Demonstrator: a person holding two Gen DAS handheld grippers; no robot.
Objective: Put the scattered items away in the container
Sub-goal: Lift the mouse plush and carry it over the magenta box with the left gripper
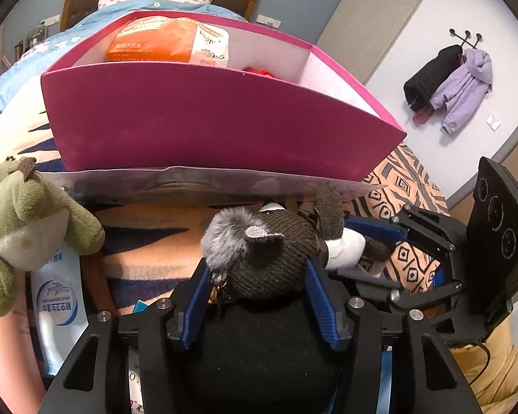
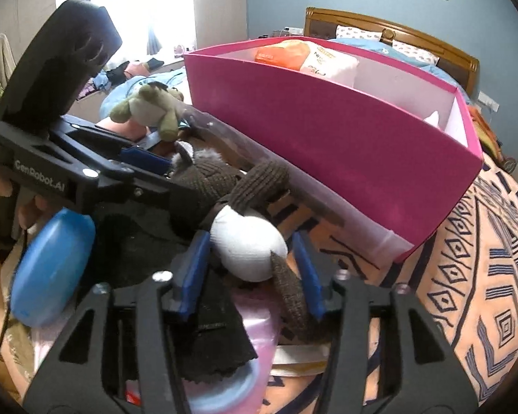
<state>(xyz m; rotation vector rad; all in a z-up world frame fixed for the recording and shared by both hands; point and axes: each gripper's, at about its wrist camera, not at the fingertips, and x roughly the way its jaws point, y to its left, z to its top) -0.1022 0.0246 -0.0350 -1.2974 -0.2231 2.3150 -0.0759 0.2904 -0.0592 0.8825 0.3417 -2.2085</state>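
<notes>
While both grippers pinch brown knitted plush [image 1: 269, 252] on bed blanket before pink box [image 1: 217, 120]: left gripper [image 1: 259, 296] fingers clamp head, right gripper [image 2: 250, 269] fingers clamp white foot. Next: joint lift over rim, release inside.

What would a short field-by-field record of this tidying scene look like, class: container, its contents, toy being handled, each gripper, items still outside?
container: pink box on patterned blanket
contents: orange packet, something red
toy handled: brown knitted plush, outside the box
left gripper: closed around the plush's head
right gripper: fingers either side of its white part; contact unclear
still outside: green plush, blue bottle
</notes>
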